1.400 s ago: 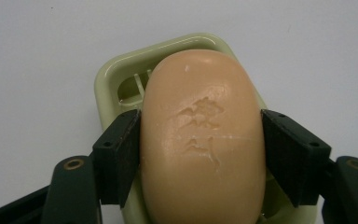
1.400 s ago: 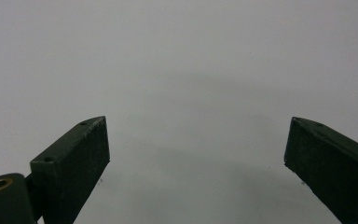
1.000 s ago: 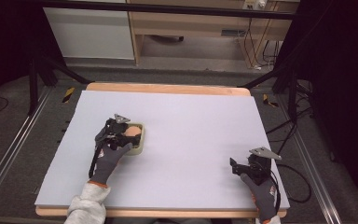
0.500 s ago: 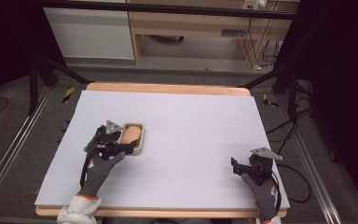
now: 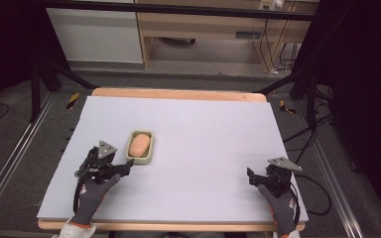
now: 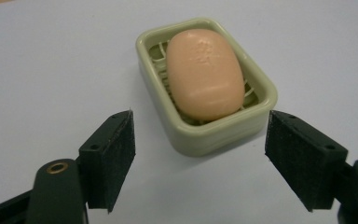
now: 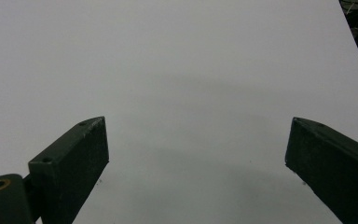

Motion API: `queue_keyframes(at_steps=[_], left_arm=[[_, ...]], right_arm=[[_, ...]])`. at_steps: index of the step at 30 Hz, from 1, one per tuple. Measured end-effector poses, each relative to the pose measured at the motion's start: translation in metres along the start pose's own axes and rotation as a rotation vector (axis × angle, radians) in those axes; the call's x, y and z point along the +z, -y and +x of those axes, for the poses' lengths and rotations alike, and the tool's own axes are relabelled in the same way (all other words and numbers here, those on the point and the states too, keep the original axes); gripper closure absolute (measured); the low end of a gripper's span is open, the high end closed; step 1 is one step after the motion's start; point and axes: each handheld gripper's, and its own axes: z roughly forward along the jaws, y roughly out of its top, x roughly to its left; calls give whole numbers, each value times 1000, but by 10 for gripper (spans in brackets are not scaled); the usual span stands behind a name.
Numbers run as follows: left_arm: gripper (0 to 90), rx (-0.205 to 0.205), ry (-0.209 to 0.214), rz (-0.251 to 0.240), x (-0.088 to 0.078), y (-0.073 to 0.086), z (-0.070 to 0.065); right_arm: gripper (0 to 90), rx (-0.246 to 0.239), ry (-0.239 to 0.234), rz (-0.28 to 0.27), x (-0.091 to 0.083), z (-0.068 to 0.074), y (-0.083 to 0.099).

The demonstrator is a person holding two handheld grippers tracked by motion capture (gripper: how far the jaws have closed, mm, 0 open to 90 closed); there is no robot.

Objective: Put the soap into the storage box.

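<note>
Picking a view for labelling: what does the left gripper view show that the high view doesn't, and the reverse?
Left gripper view alone: ribs on the floor of the soap dish beneath the soap, faint embossing on the soap, and open jaws short of the dish. High view alone: the right hand-held gripper, both gloved hands, the table edge. Shared: soap lying in the dish on the pale surface.

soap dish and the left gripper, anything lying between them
Nothing: in the left gripper view, bare pale table surface separates the open left gripper from the pale green plastic soap dish holding the peach oval soap bar.
</note>
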Motion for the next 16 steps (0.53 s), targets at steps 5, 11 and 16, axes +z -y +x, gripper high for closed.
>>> queue_keyframes(at_steps=[5,11,16], left_arm=[[226,-9,-3,2,-6,13,9],[228,-25,-31,18,-8,27,15],[227,-25,-42,31,-9,30,19]], right_arm=[[64,3,3,0,0,-1,1],[64,2,7,2,-1,-2,1],[64,1,11,2,-1,-3,1]])
